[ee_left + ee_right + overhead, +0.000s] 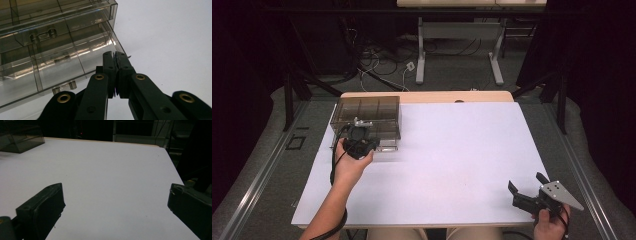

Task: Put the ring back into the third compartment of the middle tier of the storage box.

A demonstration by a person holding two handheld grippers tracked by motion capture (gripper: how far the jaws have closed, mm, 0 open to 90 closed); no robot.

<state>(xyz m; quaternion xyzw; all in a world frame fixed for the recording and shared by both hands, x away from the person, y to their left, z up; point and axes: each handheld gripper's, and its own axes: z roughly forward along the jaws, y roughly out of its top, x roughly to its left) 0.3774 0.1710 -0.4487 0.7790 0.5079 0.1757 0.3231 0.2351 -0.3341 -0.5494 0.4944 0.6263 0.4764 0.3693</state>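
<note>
Your left tool (117,58) was pressed together on the thin front edge of the clear drawer (60,67) you had part way out of the smoked plastic box (367,116), which sat at the far left corner of the surface (452,150). That grip looked slight: only the tips pinched the edge, near the drawer's corner and not at its small handle (63,86), so a pull at an angle could have let the plastic slip free, or could have jammed the drawer crooked in its slot. The box seemed light and nothing held it down, so a hard tug might have dragged it toward you over the smooth white sheet or tipped it forward. Your right tool (532,192) rested near the near right corner, well apart from the box, its jaws spread wide and holding nothing, so it could not have steadied anything. The surface was a wooden top under a white sheet, otherwise bare. Beyond it the room was dim, with grey floor, loose cables (382,65) and another table's legs (421,50).
</note>
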